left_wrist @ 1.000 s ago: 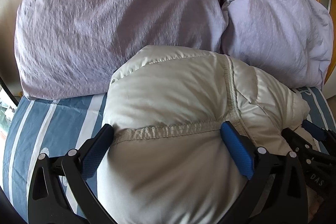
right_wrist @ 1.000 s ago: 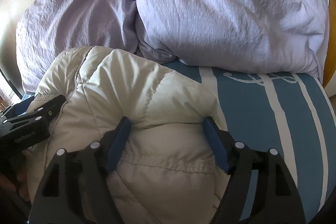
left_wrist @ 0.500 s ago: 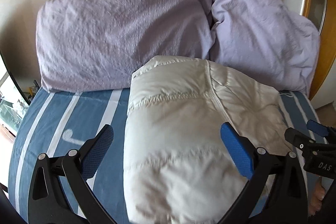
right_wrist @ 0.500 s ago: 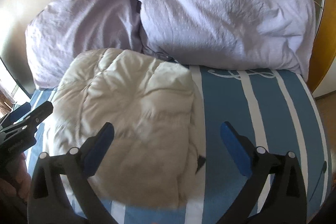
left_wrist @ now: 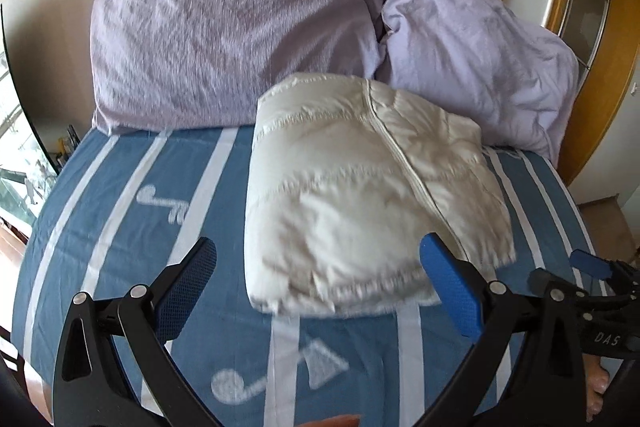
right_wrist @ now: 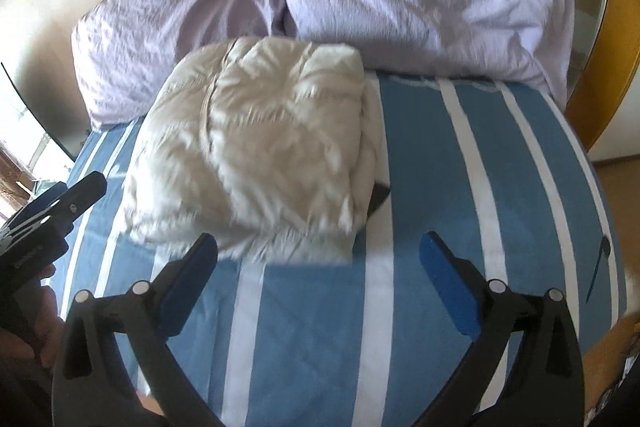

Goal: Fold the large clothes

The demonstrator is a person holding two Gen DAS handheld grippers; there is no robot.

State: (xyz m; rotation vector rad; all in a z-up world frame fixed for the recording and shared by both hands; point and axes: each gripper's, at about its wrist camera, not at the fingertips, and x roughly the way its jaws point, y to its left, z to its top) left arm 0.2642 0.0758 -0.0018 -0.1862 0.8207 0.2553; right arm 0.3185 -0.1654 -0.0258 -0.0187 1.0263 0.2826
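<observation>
Left gripper point(left_wrist: 316, 275) and right gripper point(right_wrist: 318, 267) gape wide, seemingly empty.

Cream quilted jacket point(left_wrist: 360, 195); blue bedsheet point(left_wrist: 120, 227) with white stripes; 2 lilac pillows point(left_wrist: 232, 39), perhaps faintly textured.

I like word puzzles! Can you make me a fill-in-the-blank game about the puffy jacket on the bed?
1. The folded puffy jacket is coloured ____.
2. It lies on a bedsheet that is blue with white ____.
3. Behind the jacket lean ____ purple pillows.
4. The jaws of the left gripper and the right gripper are ____, holding nothing.

Missing words: white; stripes; two; open
</observation>
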